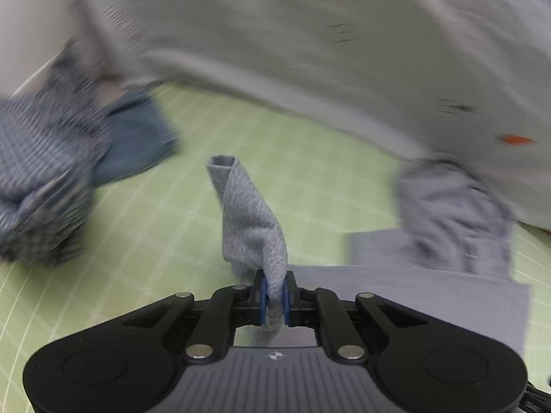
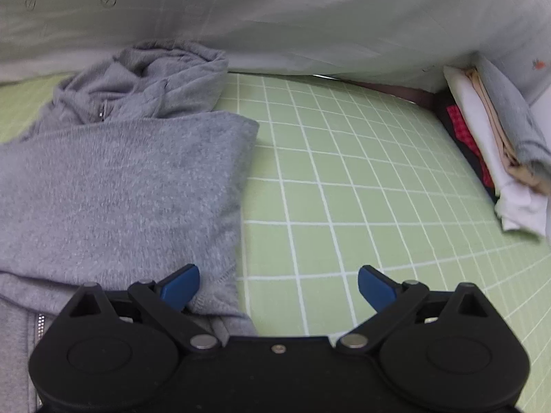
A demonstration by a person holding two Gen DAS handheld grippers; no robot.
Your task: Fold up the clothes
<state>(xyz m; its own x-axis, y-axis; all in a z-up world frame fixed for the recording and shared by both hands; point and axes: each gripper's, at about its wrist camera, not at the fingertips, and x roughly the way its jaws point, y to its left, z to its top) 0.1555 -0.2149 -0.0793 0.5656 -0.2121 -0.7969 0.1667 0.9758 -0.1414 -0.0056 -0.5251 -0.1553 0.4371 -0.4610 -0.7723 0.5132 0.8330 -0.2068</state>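
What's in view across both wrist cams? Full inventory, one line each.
grey hoodie: 1, heather grey with a zip, on the mat, partly folded; a cuff is pinched by the left gripper
green grid mat: 1, light green with white lines, under everything
folded stack: 1 pile, white, beige, grey and red-black, mat's right edge
checked blue clothes: 1 blurred heap, mat's left
carrot-print sheet: 1, pale, behind
left gripper: 1, black, shut on cuff
right gripper: 1, black, open

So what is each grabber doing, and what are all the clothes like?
Left gripper: shut on the grey sleeve, lifted.
Right gripper: open, holding nothing.
Grey zip hoodie: partly folded, hood crumpled.
Stack of clothes: folded.
Checked shirt: bunched up, unfolded.
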